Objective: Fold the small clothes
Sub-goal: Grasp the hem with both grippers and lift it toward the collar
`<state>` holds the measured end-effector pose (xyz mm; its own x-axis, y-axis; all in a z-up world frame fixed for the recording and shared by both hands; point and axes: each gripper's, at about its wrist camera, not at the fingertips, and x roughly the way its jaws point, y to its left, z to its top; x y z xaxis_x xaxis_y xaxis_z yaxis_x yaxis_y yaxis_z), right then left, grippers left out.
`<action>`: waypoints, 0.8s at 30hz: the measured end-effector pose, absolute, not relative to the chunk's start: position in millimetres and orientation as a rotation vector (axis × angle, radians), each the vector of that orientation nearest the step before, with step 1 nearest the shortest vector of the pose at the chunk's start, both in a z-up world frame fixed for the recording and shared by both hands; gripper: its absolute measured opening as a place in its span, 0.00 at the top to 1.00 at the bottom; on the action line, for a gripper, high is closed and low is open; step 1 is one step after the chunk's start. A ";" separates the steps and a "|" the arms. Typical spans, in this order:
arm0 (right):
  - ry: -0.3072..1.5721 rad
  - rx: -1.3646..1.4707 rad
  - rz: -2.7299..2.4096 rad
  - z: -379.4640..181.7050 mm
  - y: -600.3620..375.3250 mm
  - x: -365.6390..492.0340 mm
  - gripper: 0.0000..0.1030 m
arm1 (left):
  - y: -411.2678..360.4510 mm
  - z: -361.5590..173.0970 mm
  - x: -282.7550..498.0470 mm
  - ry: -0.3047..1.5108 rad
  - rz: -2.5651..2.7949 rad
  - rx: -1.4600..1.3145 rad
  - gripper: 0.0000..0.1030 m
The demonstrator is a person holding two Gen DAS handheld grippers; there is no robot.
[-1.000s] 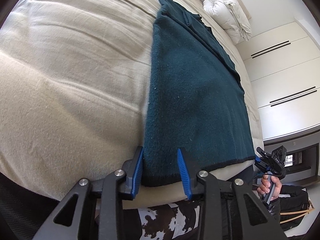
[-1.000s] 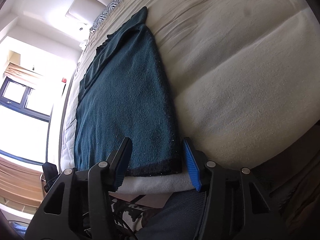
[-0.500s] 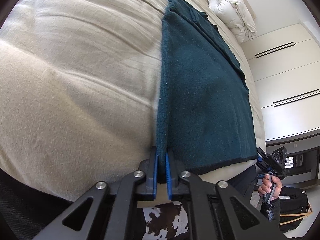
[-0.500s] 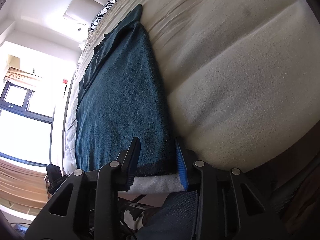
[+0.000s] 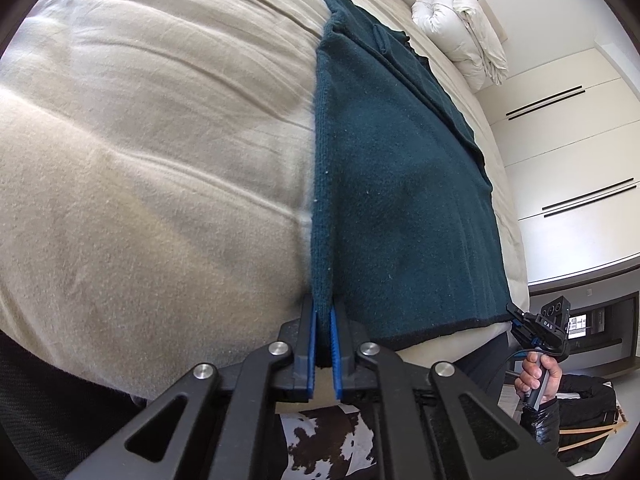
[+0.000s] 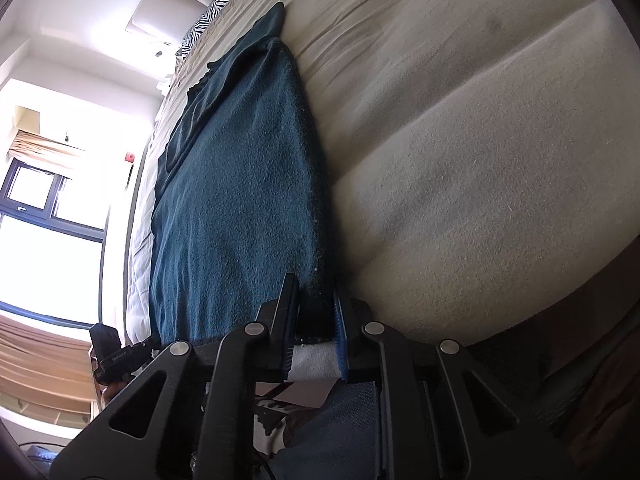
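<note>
While the dark teal knitted garment lies flat on the cream bed cover, we see its long axis run from the near edge of the bed, right at our grippers, away toward the head of the bed. Its black-trimmed hem lies along the near bed edge, and the narrower, rumpled end points at the far pillows.

Our left gripper, black with blue pads, is clenched on the garment's near left corner, pinching the knit into a raised ridge that runs up along the left side edge. Our right gripper has just been closing, and its pads now pinch the near right corner of the same garment, with the hem caught between them. In the left wrist view we also spot the right gripper at the far end of the hem, with the hand that grips its handle in a glossy black sleeve.

Around the garment, a bundled white duvet sits at the far right of the bed and a zebra-striped pillow lies at the head end. White wardrobe doors stand beyond the bed on one side and a bright window on the other. A black-and-white cowhide rug shows on the floor below the bed edge. Nothing rests on the garment itself.
</note>
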<state>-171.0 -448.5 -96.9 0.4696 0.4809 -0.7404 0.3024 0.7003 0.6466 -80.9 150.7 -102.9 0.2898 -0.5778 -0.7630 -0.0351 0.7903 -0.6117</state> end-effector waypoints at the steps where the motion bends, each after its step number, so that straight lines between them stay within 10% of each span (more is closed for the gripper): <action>1: 1.112 0.829 0.123 -96.7 -448.9 -171.7 0.91 | 151.3 -102.6 -80.8 1.236 -0.394 -0.592 0.93; 24: 0.838 0.887 0.222 -13.8 -432.3 -131.0 0.94 | 176.0 -30.8 -43.9 0.943 -0.557 -0.890 0.93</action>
